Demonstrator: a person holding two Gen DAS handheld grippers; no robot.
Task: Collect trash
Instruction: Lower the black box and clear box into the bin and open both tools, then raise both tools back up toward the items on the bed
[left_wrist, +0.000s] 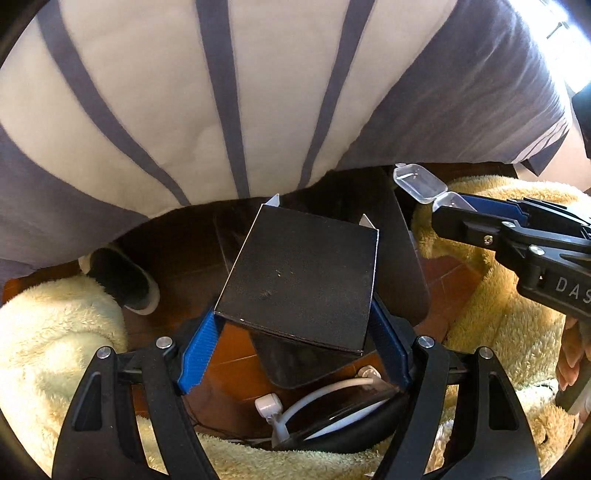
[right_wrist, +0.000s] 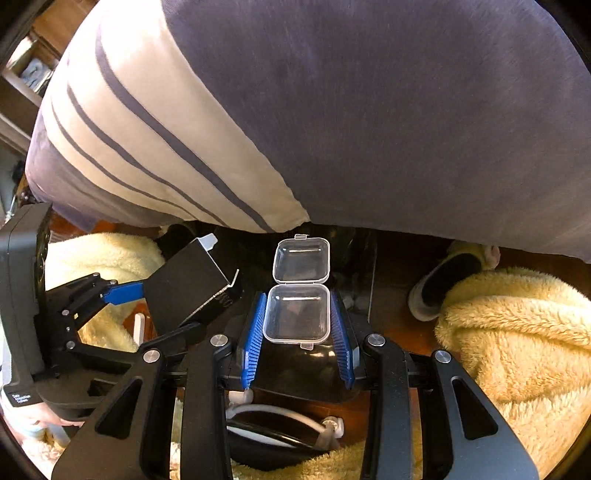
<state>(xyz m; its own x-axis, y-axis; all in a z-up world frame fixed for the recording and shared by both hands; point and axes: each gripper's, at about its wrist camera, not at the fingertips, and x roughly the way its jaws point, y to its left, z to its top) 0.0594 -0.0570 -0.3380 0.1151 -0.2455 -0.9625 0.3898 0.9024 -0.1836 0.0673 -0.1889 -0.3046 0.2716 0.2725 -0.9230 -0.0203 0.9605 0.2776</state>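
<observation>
Left gripper (left_wrist: 295, 332): blue pads clamped on the two sides of a black cardboard box (left_wrist: 301, 277), jaws wide because the box is wide. Box is tilted, its open end with white flaps facing away from the camera.

Right gripper (right_wrist: 297, 332): pads pinching the base of a small clear plastic case (right_wrist: 297, 314); its hinged lid stands flipped open at the far end. Case looks empty, though the view through the plastic is murky.

Both tools point steeply down, close side by side, over a black trash bag (right_wrist: 295, 373) whose dark glossy plastic sits right beneath the two loads. The bag's mouth isn't clearly readable in either view.

Around that: red-brown tile floor (left_wrist: 236, 354), a white cable with plugs (left_wrist: 317, 391) by a dark round object low in frame, cream fleece blanket (right_wrist: 517, 332) on both sides, and the person's striped shirt (left_wrist: 184, 110) filling the top half, a slippered foot (left_wrist: 125, 280) beyond.

Step, as I read it: both items picked, now at the drop-off. Next: line both loads up over the bag's opening, then let go, probably box first since it's bulkier. Risk: the box snagging on the bag's edge, or the light case sticking to a pad.
</observation>
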